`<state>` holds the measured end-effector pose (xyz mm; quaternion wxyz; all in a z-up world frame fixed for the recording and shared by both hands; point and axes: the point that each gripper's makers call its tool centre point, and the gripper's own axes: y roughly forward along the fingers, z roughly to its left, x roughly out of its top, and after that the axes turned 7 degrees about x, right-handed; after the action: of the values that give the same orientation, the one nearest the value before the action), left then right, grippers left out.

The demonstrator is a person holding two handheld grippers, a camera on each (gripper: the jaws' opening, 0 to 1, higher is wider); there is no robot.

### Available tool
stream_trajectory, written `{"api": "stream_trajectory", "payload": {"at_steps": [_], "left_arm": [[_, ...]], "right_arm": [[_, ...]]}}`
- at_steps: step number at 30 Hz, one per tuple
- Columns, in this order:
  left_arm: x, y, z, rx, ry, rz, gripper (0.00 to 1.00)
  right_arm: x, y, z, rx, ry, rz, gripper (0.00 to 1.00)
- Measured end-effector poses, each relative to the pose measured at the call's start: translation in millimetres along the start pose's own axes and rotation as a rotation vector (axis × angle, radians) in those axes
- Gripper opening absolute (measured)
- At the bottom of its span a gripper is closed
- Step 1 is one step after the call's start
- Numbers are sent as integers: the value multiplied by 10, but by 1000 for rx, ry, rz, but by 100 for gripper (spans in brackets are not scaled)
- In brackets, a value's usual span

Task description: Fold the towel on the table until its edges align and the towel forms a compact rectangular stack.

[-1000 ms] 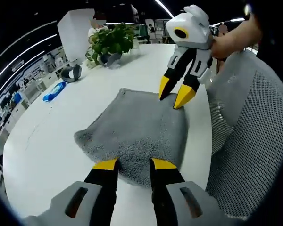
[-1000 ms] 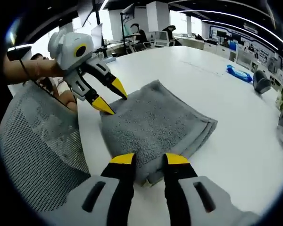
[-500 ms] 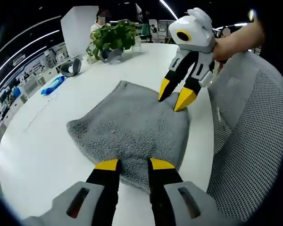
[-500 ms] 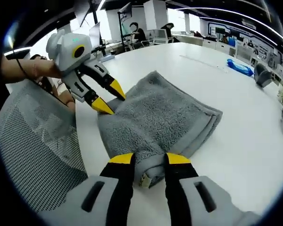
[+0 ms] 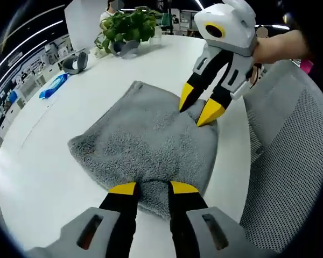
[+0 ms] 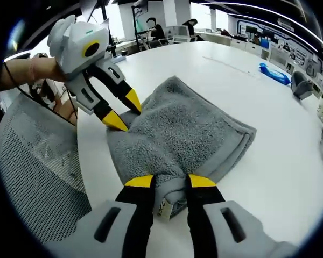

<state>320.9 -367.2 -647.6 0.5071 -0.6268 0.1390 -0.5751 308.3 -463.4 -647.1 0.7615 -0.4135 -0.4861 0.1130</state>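
Observation:
A grey folded towel [image 5: 145, 142] lies on the white table [image 5: 37, 161]. My left gripper [image 5: 153, 188] stands open at the towel's near edge, and the thick edge lies between its jaws. The right gripper [image 5: 199, 106] comes in from the upper right, open, astride the far corner, where the cloth puckers. In the right gripper view the towel [image 6: 188, 129] is bunched up between the open jaws of my right gripper [image 6: 171, 183], and a small label [image 6: 164, 207] shows at that corner. The left gripper [image 6: 124, 112] straddles the far left corner there.
A grey mesh chair back [image 5: 290, 161] [image 6: 37, 172] stands against the table edge beside the towel. A potted plant [image 5: 126, 29], a grey headset [image 5: 75, 62] and a blue object [image 5: 51, 86] [image 6: 274, 75] sit far off on the table. A hand [image 5: 282, 48] holds the right gripper.
Both grippers have slid further onto the towel's two near-chair corners. The corner in the right gripper has bunched up between its jaws. Jaw gaps look about the same.

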Motion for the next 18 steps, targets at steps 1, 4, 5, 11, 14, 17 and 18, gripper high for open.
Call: {"api": "stream_trajectory", "payload": {"at_steps": [1,4,5,11,14,17,18], "left_arm": [[13,14,26,-2,2,3,22],[55,75,140,-13,-5,8,22],[67,91,166,-17,-3,11,22],[171,216,346,-34,24,64,22],[198,253,403,-41,30,78,22],[229,286,473,-43,30,81,22],[232,290,480,-43,29,81,22]], "right_arm": [[20,6,-51,4,-3,10,21],[69,22,-166,12,6,24,21],[83,29,-198,14,9,26,21],[170,59,-371,-7,21,41,21],[200,76,-458,-17,25,55,21],[232,87,-531,-24,28,62,21],[244,92,-554,-25,29,66,21]]}}
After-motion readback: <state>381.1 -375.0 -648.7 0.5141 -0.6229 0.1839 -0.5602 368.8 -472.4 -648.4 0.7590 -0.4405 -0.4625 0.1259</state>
